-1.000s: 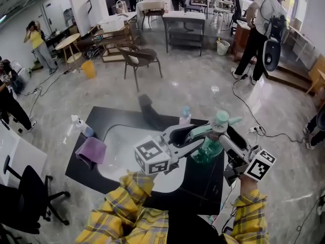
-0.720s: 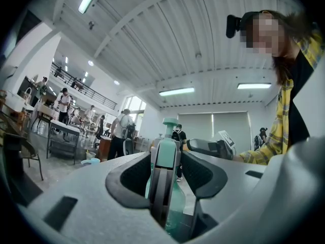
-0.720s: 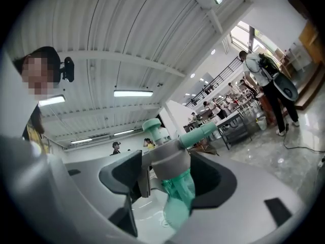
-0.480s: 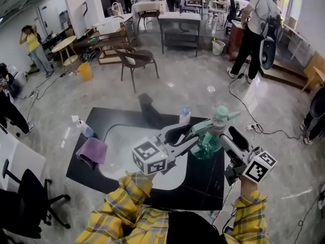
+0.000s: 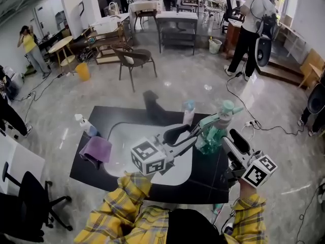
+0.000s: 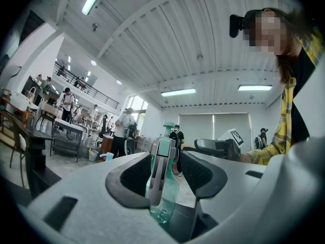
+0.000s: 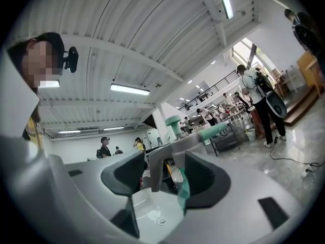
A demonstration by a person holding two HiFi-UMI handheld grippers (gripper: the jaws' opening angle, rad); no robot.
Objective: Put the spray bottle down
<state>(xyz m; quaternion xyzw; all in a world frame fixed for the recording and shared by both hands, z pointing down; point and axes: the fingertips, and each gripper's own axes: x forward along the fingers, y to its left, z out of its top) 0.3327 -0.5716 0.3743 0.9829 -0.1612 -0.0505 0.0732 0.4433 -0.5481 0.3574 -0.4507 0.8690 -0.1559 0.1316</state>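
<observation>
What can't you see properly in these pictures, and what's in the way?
Bottom of the green see-through spray bottle: left gripper view, the left gripper holding it covers it.
Part of the black table's near edge: head view, yellow checked sleeves cover it.
Small pale spray bottle near the purple cloth: head view, too small to read.
Black office chair: head view, the left edge cuts it off.
</observation>
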